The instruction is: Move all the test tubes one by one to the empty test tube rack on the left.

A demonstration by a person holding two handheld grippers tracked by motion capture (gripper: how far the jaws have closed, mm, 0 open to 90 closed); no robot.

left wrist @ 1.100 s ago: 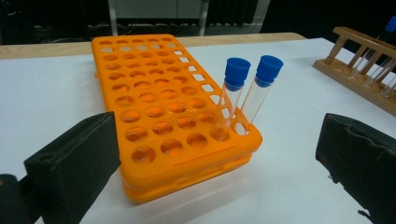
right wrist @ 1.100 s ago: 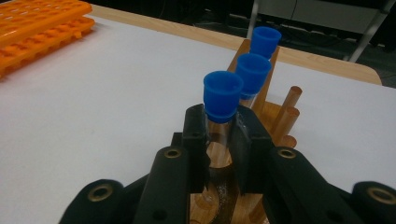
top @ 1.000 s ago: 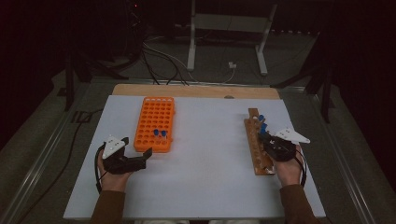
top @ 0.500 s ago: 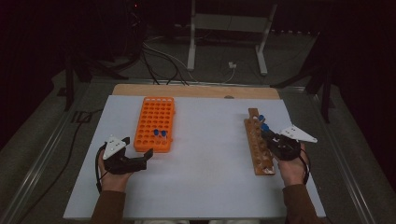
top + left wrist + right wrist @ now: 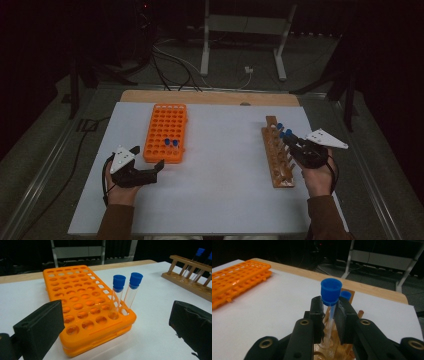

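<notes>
Right tongs (image 5: 329,312) clamped on blue-capped tube (image 5: 330,296) — just under cap

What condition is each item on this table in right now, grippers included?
Right gripper: shut on a blue-capped tube above the wooden rack.
Left gripper: open, holding nothing.
Orange rack: flat, two capped tubes standing upright in it.

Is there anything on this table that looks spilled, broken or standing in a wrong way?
Nothing looks spilled or broken. The two capped tubes in the orange rack lean a little instead of standing straight. The right gripper is shut on a blue-capped tube above the wooden rack.
</notes>
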